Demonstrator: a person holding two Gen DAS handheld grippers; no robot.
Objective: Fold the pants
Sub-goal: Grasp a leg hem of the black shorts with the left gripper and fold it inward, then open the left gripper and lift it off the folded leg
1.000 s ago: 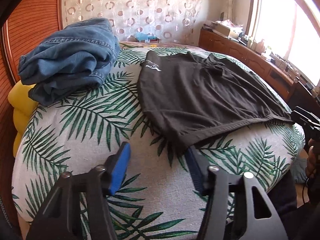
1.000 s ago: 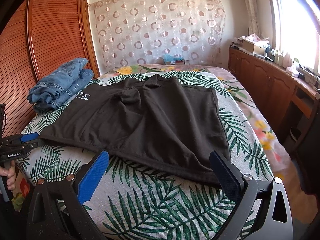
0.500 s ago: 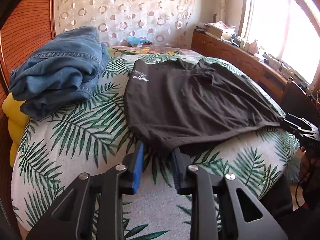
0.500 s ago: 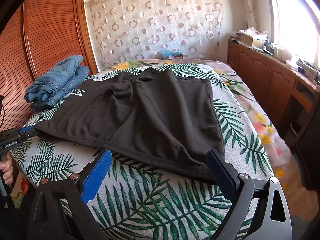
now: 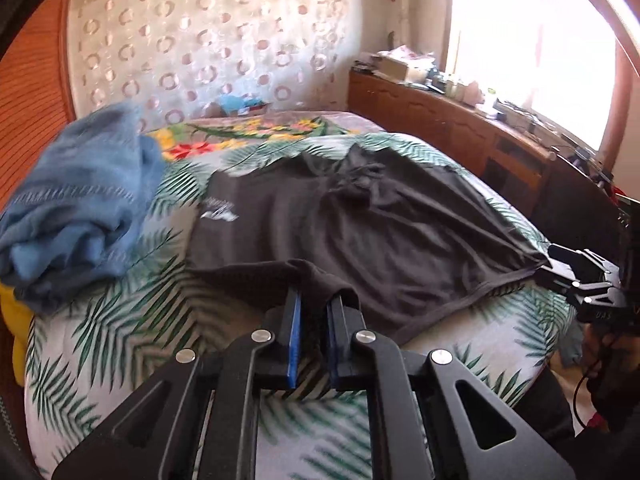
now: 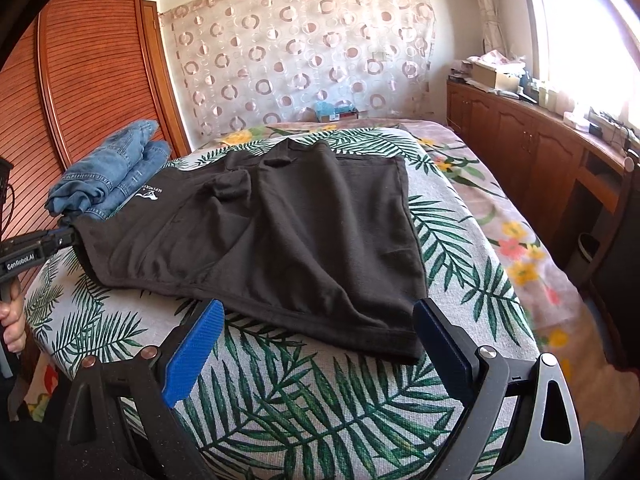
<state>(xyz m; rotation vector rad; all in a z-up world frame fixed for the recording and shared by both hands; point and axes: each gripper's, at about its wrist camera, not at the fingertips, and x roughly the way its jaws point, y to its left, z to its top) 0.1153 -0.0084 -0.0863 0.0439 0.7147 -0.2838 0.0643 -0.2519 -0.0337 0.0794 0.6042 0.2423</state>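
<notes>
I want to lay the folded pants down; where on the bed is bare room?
Bare leaf-print cover lies between the black pants and the near edge, and a strip right of the pants. The left side is crowded by the jeans pile.

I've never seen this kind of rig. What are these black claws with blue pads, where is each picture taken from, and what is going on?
They are handheld two-finger grippers, one in each of a person's hands, each with a fisheye camera looking along its fingers. The left gripper is shut on a corner of the black shorts, lifting it slightly. The right gripper is open at the opposite near corner, holding nothing. The shorts lie spread on a palm-leaf bedspread, beside folded blue jeans.
</notes>
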